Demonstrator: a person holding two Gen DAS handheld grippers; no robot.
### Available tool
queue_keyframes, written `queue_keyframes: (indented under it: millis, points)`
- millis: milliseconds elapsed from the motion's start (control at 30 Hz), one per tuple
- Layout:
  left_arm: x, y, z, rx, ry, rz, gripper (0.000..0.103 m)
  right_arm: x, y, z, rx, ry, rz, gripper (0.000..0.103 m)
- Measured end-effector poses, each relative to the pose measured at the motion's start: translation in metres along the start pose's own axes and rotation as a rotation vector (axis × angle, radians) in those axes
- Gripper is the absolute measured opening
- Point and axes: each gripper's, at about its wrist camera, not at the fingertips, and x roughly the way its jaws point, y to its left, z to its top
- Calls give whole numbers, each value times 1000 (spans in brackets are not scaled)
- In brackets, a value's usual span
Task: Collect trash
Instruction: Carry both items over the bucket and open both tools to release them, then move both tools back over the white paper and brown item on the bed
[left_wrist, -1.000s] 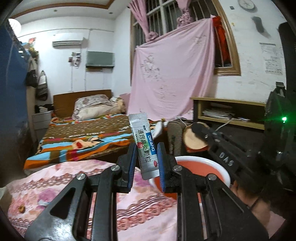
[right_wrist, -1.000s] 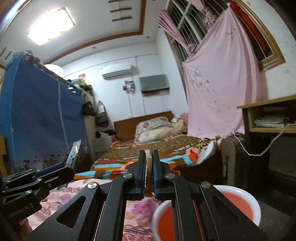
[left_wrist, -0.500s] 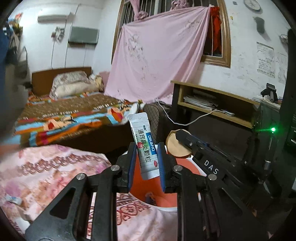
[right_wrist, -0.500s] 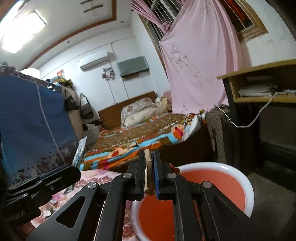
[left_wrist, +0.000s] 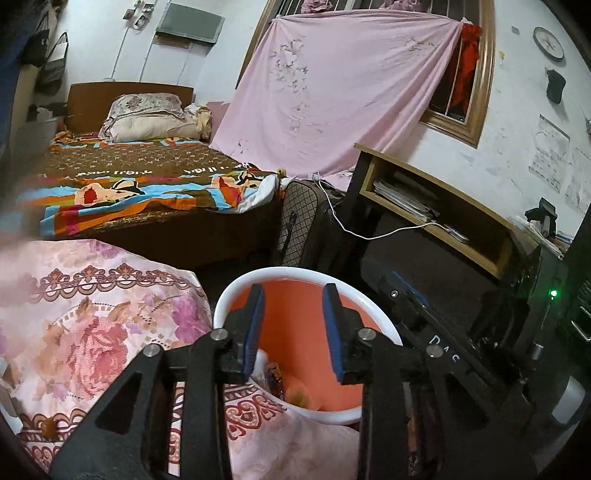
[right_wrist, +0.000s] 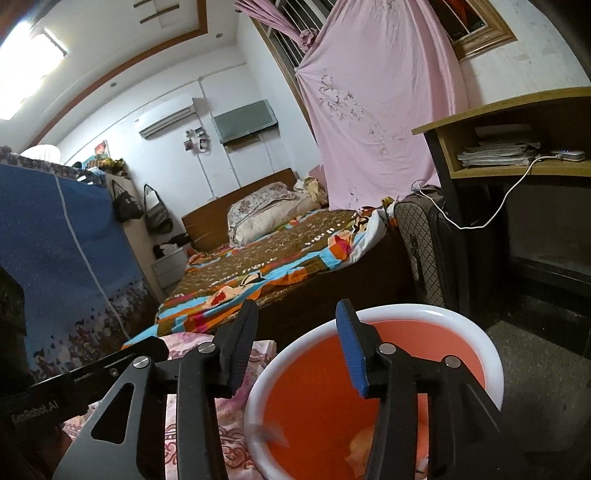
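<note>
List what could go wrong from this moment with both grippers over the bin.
1. The left hand-held gripper and right hand-held gripper hang close together over the orange bin, jaws opening with nothing between them; they could knock each other.
2. The bin sits against the floral bedspread; a bump on its rim might tip it and spill the trash inside.

Home bedroom, made bed (left_wrist: 147, 177), pillow (left_wrist: 144, 118), wall air conditioner (right_wrist: 166, 116)
</note>
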Motion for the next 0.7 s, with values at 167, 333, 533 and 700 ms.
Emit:
queue_keyframes:
  millis: [167, 333, 533, 700]
  points:
    - [-10, 4, 0, -3, -34, 35, 26, -3, 2, 0, -10, -16, 6, 46]
    - [-26, 12, -1, -7, -86, 102, 37, -6, 9, 1, -22, -46, 18, 56]
    - [-47, 27, -4, -30, -153, 198, 56, -13, 26, 2, -61, -103, 56, 73]
    - [-70, 41, -10, -47, -222, 295, 73, -17, 41, 2, -99, -141, 87, 84]
